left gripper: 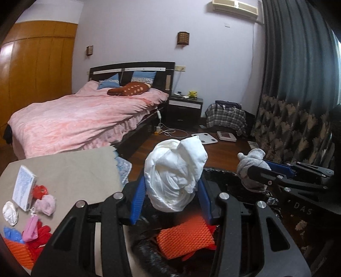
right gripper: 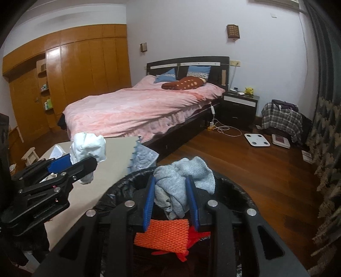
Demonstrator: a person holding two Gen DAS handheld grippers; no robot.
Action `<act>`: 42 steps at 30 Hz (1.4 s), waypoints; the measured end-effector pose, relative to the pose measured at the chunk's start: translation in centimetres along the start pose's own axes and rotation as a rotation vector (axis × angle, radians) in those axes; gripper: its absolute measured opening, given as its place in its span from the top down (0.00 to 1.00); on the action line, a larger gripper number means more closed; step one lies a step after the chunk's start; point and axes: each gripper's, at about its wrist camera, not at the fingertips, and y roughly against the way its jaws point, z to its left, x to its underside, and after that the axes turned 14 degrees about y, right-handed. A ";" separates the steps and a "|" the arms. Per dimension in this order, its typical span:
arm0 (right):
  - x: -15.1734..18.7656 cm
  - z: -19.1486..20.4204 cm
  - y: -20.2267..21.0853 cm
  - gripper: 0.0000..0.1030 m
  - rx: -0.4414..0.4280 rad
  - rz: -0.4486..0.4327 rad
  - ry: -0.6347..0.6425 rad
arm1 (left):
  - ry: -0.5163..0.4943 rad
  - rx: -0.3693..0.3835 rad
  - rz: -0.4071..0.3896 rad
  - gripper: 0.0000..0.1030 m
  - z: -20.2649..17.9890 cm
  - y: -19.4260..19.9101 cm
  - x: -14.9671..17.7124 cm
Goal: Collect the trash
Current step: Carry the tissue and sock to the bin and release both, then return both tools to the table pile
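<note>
Nearest us, our left gripper (left gripper: pixel 170 187) is clamped on a white wad (left gripper: pixel 177 172), its blue pads pressing both sides, and our right gripper (right gripper: pixel 172 198) is closed likewise on a grey cloth (right gripper: pixel 181 181). We hold both over the bin (right gripper: pixel 230 191), whose black liner rims the opening; inside lie an orange mesh (right gripper: pixel 162 234) and something red (right gripper: pixel 198 234).

Left of the bin stands the table (left gripper: pixel 74 170), covered in beige. Along its near left edge we see a white box (left gripper: pixel 23 187), a red scrap (left gripper: pixel 40 189), a pink lump (left gripper: pixel 45 204), a white shell-like piece (left gripper: pixel 9 213), a pink pouch (left gripper: pixel 31 229), a blue piece (left gripper: pixel 11 234), a red glove (left gripper: pixel 40 234) and more orange mesh at the near corner. A blue quilted cloth (right gripper: pixel 142 157) hangs off the far right corner.

Beyond is wooden floor (right gripper: pixel 234 159), with two scales (right gripper: pixel 256 139) and a cable. Then the bed (right gripper: pixel 138 110) under a pink cover, a nightstand (right gripper: pixel 239 106), a plaid bag (right gripper: pixel 281 119), a wooden wardrobe (right gripper: pixel 85 68), curtains (left gripper: pixel 298 74) at the right, two wall lamps and an air conditioner (left gripper: pixel 234 7).
</note>
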 end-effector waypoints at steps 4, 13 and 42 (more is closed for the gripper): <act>0.7 -0.6 -0.2 0.68 0.011 0.019 -0.013 | -0.012 0.020 0.024 0.52 -0.9 -1.0 0.4; 1.8 -2.2 -0.5 0.44 0.062 0.043 -0.035 | -0.009 0.032 0.045 0.37 -0.8 -1.9 0.6; -4.9 10.8 -3.5 0.06 -0.094 -0.066 0.082 | 0.094 -0.292 -0.102 0.10 13.1 7.2 -4.5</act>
